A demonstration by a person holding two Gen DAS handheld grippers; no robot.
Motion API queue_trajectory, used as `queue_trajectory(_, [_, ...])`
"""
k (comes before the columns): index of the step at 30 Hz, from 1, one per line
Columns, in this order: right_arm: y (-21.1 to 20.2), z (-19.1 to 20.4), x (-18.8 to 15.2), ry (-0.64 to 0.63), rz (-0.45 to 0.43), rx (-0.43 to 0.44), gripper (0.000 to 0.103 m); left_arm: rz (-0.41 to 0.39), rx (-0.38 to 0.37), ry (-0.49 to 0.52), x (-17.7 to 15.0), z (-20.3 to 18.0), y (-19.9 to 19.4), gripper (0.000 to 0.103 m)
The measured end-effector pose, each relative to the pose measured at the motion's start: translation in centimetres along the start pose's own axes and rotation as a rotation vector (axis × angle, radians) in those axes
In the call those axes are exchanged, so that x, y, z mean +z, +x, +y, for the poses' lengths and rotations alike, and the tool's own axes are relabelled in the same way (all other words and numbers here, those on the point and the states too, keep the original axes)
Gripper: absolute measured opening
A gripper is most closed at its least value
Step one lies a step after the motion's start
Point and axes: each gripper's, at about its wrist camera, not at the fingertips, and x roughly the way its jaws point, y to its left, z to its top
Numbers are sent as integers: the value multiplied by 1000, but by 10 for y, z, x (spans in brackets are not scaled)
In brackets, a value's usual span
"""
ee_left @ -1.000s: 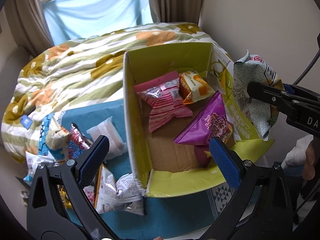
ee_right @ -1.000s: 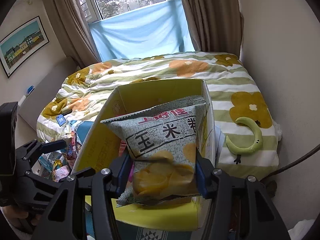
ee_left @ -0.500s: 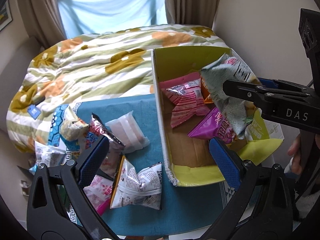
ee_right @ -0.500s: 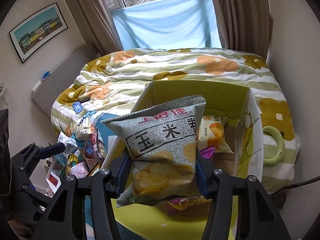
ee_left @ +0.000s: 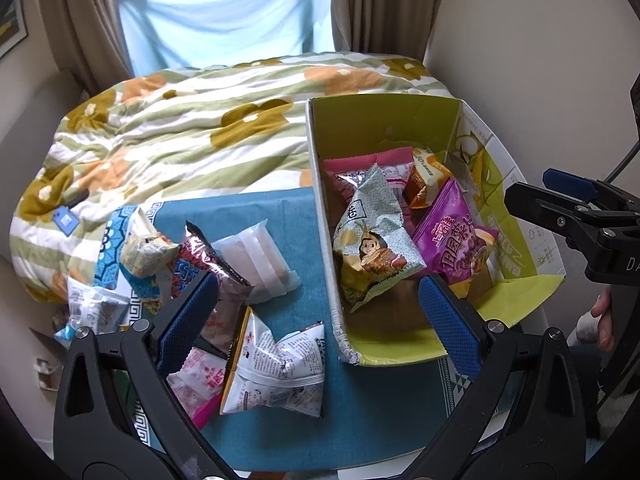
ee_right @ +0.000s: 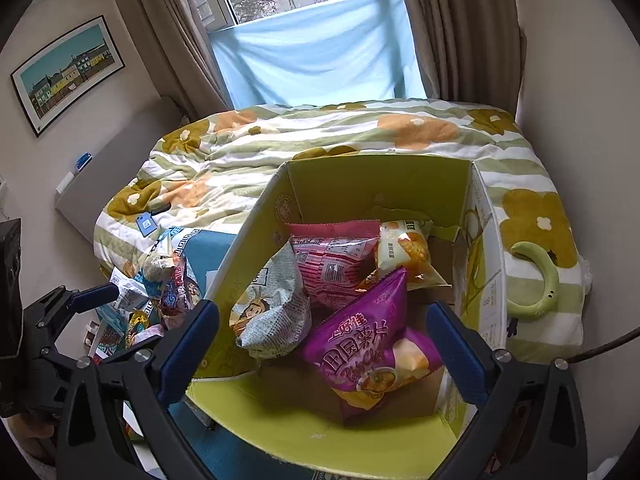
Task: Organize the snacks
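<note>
A yellow-green cardboard box (ee_left: 320,208) (ee_right: 248,272) stands on a teal cloth (ee_left: 372,408). Inside it lie a speckled grey-green corn-roll bag (ee_left: 376,236) (ee_right: 276,312), a purple chip bag (ee_left: 456,240) (ee_right: 360,352), a pink pack (ee_right: 332,264) and an orange pack (ee_left: 428,176). My right gripper (ee_right: 322,312) hangs over the box's near edge; its jaws are opening, with nothing between the pads. My left gripper (ee_left: 316,292) is open and empty above the box's left wall and the loose snacks: a white bag (ee_left: 276,372), a clear pack (ee_left: 260,260) and a dark red pack (ee_left: 204,256).
A bed with a flowered green-striped quilt (ee_left: 192,136) lies behind the cloth. A green crescent-shaped object (ee_right: 540,280) rests on the quilt right of the box. More packets (ee_left: 96,308) pile at the cloth's left edge. A wall rises close on the right.
The right gripper's jaws have spread and let go of the speckled bag, which now lies inside the box against its left wall. The left gripper has shifted left, toward the loose snacks.
</note>
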Motion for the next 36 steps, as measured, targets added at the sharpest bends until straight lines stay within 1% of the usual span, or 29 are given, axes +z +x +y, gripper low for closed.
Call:
queue_trajectory(4, [-12,-4,0,11,-15,-13,103,-22,7,1,2,-1,-14,100])
queue_trajectory(8, [-21,-7,2,20,-18,-39,103,-37,33,0,4,1,-31,100])
queue_trajectory(15, [-38,-2,4,11,-48,-67,103,-69,53,-31,-8,24,-59,100])
queue_trajectory(21, [-56,20,-3,-4,-80,-106,103,-107,57,-68,-27,67,-82,100])
queue_trajectory(25, [-64,43,-11,3,-108,-116,103,-129,59,-73,-42,104,-97,100])
queue_trajectory(30, [-65,79,-24,46,-130,-118,103,-143,33,-65,-62,151,-110,100])
queue_trajectory(33, [-66,104,-32,92,-171,-148,103,-141,12,-59,-74,176,-113,100])
queue_trajectory(36, [-62,126,-39,135,-191,-162,103,-139,-9,-40,-85,195,-113,100])
